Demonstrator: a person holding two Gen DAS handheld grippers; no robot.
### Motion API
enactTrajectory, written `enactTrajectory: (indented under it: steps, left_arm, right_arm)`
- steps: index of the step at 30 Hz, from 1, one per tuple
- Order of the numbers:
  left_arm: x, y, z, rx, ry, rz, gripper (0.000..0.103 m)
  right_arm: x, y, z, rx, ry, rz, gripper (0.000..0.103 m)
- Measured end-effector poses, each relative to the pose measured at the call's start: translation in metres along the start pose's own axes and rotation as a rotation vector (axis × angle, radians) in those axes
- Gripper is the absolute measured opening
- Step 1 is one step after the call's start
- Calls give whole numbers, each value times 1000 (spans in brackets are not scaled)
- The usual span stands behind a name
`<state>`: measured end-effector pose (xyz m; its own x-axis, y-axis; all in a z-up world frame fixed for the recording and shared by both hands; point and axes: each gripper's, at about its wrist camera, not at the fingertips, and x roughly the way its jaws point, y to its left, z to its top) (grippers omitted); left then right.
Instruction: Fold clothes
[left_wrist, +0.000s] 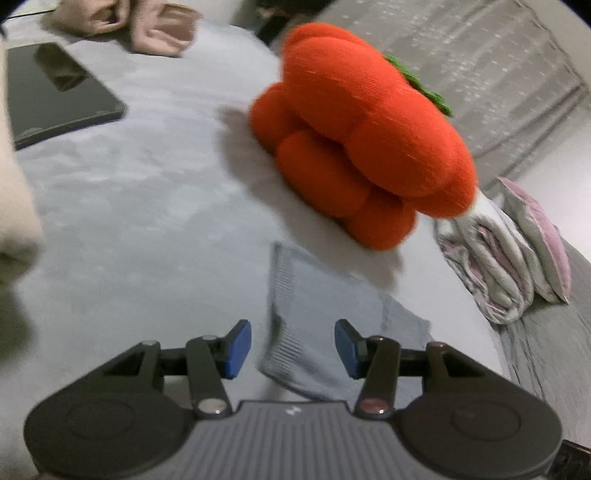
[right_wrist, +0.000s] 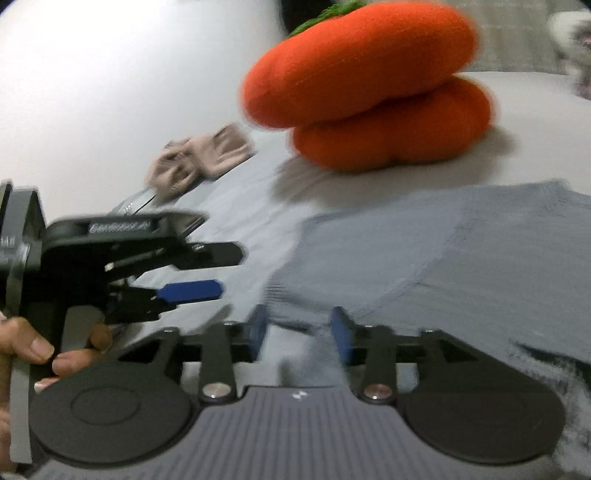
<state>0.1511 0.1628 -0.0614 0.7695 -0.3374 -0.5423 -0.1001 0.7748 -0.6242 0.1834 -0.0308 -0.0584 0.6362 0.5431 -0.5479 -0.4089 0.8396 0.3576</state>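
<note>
blue pads of the left gripper (left_wrist: 293, 349) stand wide apart, with the ribbed hem of the grey-blue knit garment (left_wrist: 325, 314) lying between them; the pads do not press it, and whether they brush the cloth is unclear through the blur. the right gripper (right_wrist: 299, 334) is likewise parted, its blue pads either side of a raised fold of the same garment (right_wrist: 424, 251), not closed on it.

in the right wrist view the left gripper (right_wrist: 214, 271) shows from the side, to the left of the garment, held by a hand (right_wrist: 37, 350) whose fingers wrap its handle. a raised word runs along its black body, too smeared to read. a small white mark sits on each gripper's ribbed grey housing, not legible.

the garment lies flat on a pale grey bedspread (left_wrist: 147, 206), just in front of an orange pumpkin-shaped cushion (left_wrist: 365, 136) with a green stem. left of the cushion, well apart, lies a dark tablet (left_wrist: 55, 92), and beyond that a crumpled beige cloth (left_wrist: 147, 26). right of the cushion sits a folded pink-and-white bundle (left_wrist: 495, 254), touching its lower edge.
</note>
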Motion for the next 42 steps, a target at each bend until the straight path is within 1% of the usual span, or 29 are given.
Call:
enactTrajectory:
  steps: [3, 6, 7, 11, 14, 17, 18, 20, 23, 25, 27, 29, 36, 37, 38, 39, 41, 42]
  left_arm:
    - [4, -14, -11, 43, 19, -78, 52]
    - [7, -25, -25, 50, 42, -200, 53]
    - [8, -29, -30, 66, 44, -230, 55]
    - [13, -46, -53, 169, 36, -279, 61]
    - [21, -52, -70, 219, 61, -267, 62]
    - [32, -58, -88, 275, 91, -201, 62]
    - [35, -60, -92, 299, 94, -180, 62]
    - [34, -68, -98, 356, 81, -161, 64]
    - [32, -74, -103, 415, 75, -151, 66]
    - [33, -75, -104, 427, 69, -146, 66]
    - [32, -75, -104, 431, 64, -142, 66]
    - [31, -76, -105, 432, 62, -139, 66]
    - [30, -77, -106, 420, 62, -139, 66]
    - [31, -77, -106, 419, 63, -139, 66]
    - [30, -77, -106, 418, 64, -138, 66]
    - [30, -77, -106, 418, 65, -138, 66]
    - [30, -77, -105, 417, 67, -138, 66]
    - [30, -77, -105, 416, 69, -138, 66]
  right_arm:
    - [-32, -22, -7, 51, -25, -90, 47]
    - [-63, -43, -13, 99, -47, -179, 47]
    - [-74, -50, -15, 115, -56, -209, 48]
    - [-112, -79, -19, 199, -100, -339, 52]
    - [-138, -101, -26, 279, -142, -451, 53]
    - [-161, -123, -29, 364, -173, -586, 54]
    - [-168, -131, -31, 398, -180, -636, 54]
    - [-182, -146, -37, 483, -203, -710, 54]
    - [-208, -166, -49, 619, -290, -753, 54]
    - [-221, -174, -51, 685, -333, -782, 51]
    - [-231, -180, -54, 742, -367, -816, 51]
    - [-238, -186, -55, 787, -409, -819, 51]
    - [-240, -208, -48, 883, -520, -820, 50]
    - [-238, -209, -46, 873, -516, -835, 49]
    - [-235, -210, -44, 856, -507, -853, 44]
    - [-232, -210, -42, 840, -499, -871, 40]
    - [-227, -212, -37, 807, -481, -907, 27]
    - [-224, -212, -35, 790, -472, -925, 24]
